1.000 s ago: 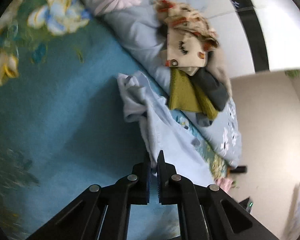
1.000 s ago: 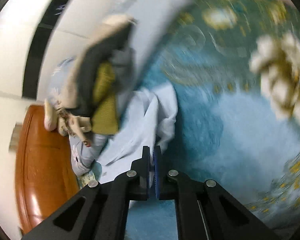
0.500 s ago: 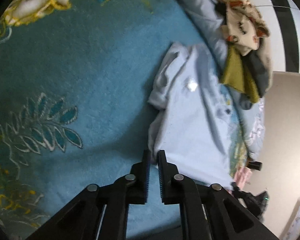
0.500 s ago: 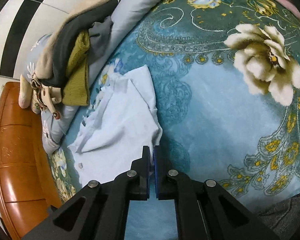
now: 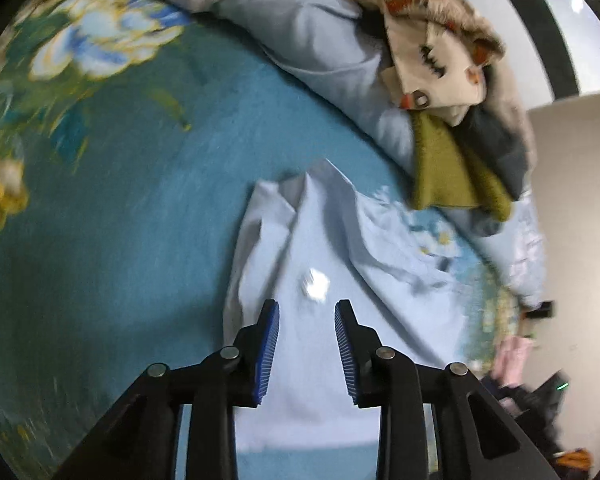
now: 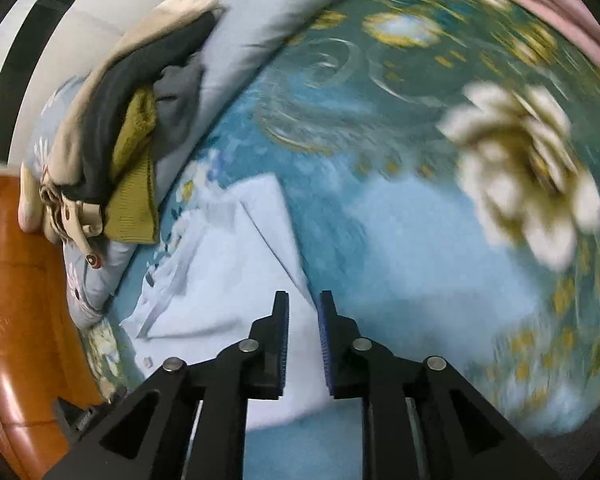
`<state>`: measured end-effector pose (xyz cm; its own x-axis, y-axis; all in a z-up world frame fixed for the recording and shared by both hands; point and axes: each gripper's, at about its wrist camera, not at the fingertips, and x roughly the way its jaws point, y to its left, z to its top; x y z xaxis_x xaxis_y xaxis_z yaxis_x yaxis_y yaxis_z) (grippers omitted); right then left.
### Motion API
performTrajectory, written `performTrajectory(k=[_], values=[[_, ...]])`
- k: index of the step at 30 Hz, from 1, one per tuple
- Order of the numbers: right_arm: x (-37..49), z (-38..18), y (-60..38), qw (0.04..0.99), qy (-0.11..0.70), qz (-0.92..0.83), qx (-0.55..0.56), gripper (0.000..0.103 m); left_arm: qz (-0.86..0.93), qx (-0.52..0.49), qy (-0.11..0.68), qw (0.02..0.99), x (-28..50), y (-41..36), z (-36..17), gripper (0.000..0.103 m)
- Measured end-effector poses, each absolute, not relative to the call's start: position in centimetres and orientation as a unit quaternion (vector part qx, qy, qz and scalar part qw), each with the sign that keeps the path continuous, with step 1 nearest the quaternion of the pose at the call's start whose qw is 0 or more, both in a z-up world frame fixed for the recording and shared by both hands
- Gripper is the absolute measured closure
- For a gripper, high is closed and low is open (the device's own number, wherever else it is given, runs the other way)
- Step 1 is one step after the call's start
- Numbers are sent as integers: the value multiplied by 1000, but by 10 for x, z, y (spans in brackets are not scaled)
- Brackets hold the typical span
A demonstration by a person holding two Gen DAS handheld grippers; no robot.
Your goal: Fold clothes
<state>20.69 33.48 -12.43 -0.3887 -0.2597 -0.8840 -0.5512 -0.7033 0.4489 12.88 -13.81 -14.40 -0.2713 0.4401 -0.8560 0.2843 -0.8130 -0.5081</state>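
A pale blue shirt (image 5: 332, 256) lies partly folded on the teal floral bedspread (image 5: 120, 220). It also shows in the right wrist view (image 6: 228, 264). My left gripper (image 5: 307, 308) is open and empty, hovering over the shirt's near part. My right gripper (image 6: 303, 300) is open by a narrower gap and empty, over the shirt's right edge. A white tag (image 5: 315, 282) shows on the shirt.
A pile of clothes (image 5: 448, 120), patterned cream, olive and dark grey, rests on a grey floral pillow (image 5: 320, 40) behind the shirt; it also shows in the right wrist view (image 6: 120, 128). A wooden headboard (image 6: 16, 300) stands at the left.
Both grippers have opened and let go of the shirt, which now lies flat on the bed. Both cameras have swung and sit low over the shirt.
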Motion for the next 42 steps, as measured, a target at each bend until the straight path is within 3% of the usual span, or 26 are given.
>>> performTrajectory(k=[2,4,7,15,16,19,28,31,35,39,42], values=[[177,-133,327,76,358,748,-554,74,743,-606,-281,41,114,-134,-151,71],[151,-140,319,55,336,755,-561,72,745,-604,-279,39,103,-133,-155,71],[117,-147,309,28,297,767,-568,59,747,-601,-284,34,90,-132,-158,71],[62,-171,294,-2,233,767,-597,59,731,-599,-327,11,64,-137,-169,71],[60,-172,293,-7,236,766,-598,61,732,-600,-324,8,63,-137,-169,71],[57,-178,295,-9,241,757,-607,100,735,-600,-316,-2,64,-138,-170,71],[60,-172,330,31,276,764,-583,101,738,-593,-322,-21,75,-145,-167,71],[63,-170,332,24,279,764,-581,99,746,-584,-321,-20,85,-146,-154,71],[87,-157,349,35,325,765,-555,75,755,-572,-320,-20,99,-148,-137,71],[142,-168,366,58,418,720,-551,71,742,-601,-292,55,130,-106,-130,71],[176,-181,365,83,443,684,-574,71,714,-637,-254,143,160,-55,-130,71]])
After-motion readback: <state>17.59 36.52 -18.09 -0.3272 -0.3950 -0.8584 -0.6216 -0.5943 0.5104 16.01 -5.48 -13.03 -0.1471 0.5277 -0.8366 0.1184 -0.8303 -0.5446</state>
